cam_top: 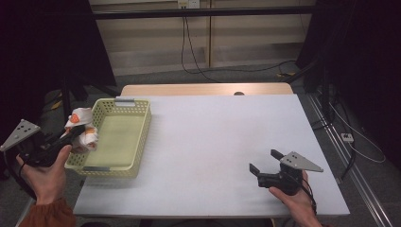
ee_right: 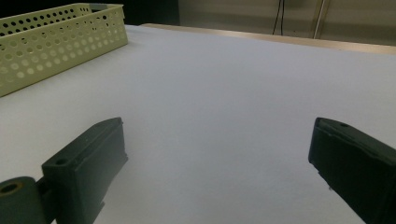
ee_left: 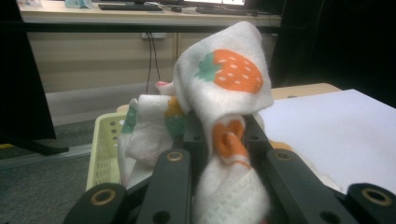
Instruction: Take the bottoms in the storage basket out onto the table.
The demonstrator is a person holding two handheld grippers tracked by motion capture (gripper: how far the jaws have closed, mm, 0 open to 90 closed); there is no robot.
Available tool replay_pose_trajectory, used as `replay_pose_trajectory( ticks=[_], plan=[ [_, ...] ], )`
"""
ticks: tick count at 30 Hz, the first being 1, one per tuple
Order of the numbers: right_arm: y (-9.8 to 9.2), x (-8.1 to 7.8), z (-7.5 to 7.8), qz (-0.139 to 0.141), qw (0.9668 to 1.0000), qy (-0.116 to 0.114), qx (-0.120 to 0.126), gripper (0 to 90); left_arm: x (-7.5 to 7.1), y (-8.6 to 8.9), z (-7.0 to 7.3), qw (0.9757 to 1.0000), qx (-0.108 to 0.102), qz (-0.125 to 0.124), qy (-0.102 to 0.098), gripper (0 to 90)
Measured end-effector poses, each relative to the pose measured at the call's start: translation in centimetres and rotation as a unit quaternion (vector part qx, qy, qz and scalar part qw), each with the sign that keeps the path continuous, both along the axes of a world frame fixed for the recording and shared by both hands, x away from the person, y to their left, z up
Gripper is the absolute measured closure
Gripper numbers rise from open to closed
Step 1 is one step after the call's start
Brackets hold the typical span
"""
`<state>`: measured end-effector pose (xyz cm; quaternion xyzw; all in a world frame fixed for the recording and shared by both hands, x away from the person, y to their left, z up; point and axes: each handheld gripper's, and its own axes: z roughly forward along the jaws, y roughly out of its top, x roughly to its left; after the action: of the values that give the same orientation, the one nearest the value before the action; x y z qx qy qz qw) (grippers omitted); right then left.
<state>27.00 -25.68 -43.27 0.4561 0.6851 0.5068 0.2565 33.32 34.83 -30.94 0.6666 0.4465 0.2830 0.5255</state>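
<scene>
A wide stretch of bare white table [cam_top: 213, 142] is left free between the basket and the right gripper, reaching to the far wooden edge and the near edge. The pale yellow basket [cam_top: 137, 142] is set at the table's left edge, its long side running away from the person. The left gripper [cam_top: 75, 134] is held at the basket's left rim, raised above it, and its jaws are clamped tight on a white cloth [cam_top: 81, 124] printed with orange strawberries, which is bunched up and over the jaws. The right gripper [cam_top: 264, 161] is kept low near the table's front right corner, jaws spread wide with nothing between them. The basket floor seems bare, though its near left corner is hidden by the cloth.
</scene>
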Motion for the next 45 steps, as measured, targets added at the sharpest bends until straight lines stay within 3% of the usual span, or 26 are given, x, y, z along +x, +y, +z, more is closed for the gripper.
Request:
replay_pose_trajectory(
  ticks=[2, 18, 38, 45],
  plan=[
    [0.0, 0.0, 0.0, 0.0, 1.0, 0.001, 0.0, 4.1, -0.1, -0.4, 0.1, 0.9999, 0.012, 0.01, 0.004, 77.8],
    [0.1, 0.1, 0.0, 0.003, 1.0, 0.002, 0.0, 4.1, -0.1, -2.3, 0.7, 0.9997, 0.007, -0.023, 0.009, 77.8],
    [0.1, 0.1, 0.0, 0.004, 1.0, 0.002, 0.0, 4.1, 0.5, -5.5, 1.7, 0.9979, 0.014, -0.062, -0.01, 77.9],
    [0.0, 0.1, 0.0, 0.004, 1.0, 0.002, 0.0, 4.1, 1.0, -6.6, 2.0, 0.9961, 0.015, -0.085, -0.017, 77.8]
  ],
)
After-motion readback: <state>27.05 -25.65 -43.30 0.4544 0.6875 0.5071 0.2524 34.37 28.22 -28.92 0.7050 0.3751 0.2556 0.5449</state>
